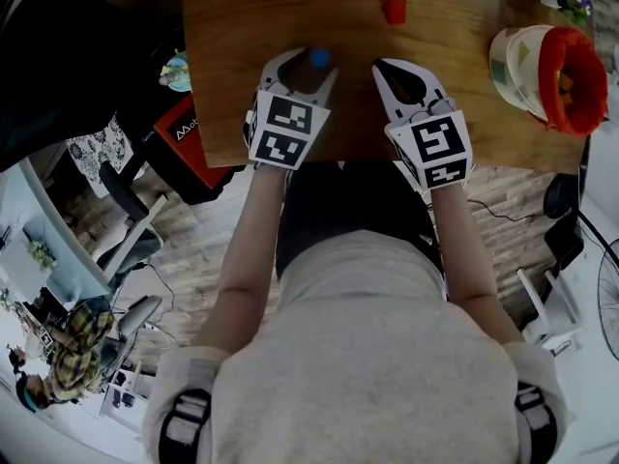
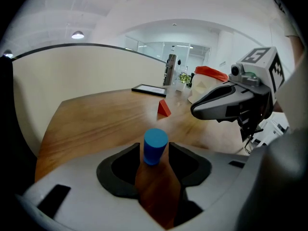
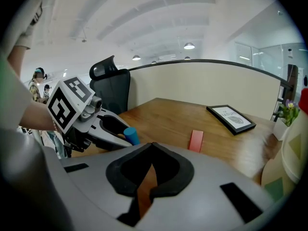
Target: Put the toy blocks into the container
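Blue cylinder block (image 2: 155, 143) upright on worktop (image 1: 242, 27), between spread jaws of left gripper (image 2: 155, 148), not yet pinched. Right gripper (image 3: 151, 146) closed, empty. Risk: off-centre squeeze topples block, rolls away; container (image 1: 551, 75) well apart.

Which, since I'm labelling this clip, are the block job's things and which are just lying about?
Job: blue cylinder block, between the jaws of the open left gripper; red block; red-rimmed container; right gripper.
Lying about: framed picture; potted plant; office chair.
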Motion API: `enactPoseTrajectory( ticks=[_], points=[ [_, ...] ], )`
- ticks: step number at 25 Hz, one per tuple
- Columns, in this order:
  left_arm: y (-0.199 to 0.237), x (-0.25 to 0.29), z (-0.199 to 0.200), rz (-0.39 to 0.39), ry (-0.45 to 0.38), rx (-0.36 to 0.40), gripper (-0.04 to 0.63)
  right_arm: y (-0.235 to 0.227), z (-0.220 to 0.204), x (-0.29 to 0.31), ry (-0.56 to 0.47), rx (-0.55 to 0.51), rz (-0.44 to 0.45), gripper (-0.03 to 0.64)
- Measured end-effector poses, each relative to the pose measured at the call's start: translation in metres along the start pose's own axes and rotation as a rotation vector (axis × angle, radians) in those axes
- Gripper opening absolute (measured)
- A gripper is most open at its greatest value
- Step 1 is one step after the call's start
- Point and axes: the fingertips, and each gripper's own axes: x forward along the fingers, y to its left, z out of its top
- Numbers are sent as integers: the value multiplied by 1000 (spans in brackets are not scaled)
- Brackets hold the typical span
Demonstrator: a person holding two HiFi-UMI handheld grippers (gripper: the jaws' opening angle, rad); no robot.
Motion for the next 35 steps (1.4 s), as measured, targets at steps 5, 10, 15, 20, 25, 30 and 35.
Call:
enactPoseTrajectory(
  ticks=[5, 10, 15, 20, 25, 30, 35],
  points=[
    [0, 2, -1, -5, 1, 4, 164, 0, -3, 1, 3, 12, -11, 12],
    [2, 2, 2, -9, -5, 4, 153, 1, -4, 2, 5, 17, -16, 12],
    [2, 3, 3, -21, 7, 1, 152, -1, -3, 0, 0, 17, -35, 12],
    [0, -5, 16, -47, -25, -24, 152, -4, 6, -10, -21, 28, -73, 12],
    [-7, -12, 38, -81, -59, 11, 152, -8, 12, -22, -42, 36, -119, 12],
    [-18, -21, 65, -138, -104, 44, 152, -17, 21, -38, -66, 56, -179, 12],
    [-26, -23, 83, -177, -121, 79, 152, -30, 27, -47, -82, 68, -224, 12]
  ],
)
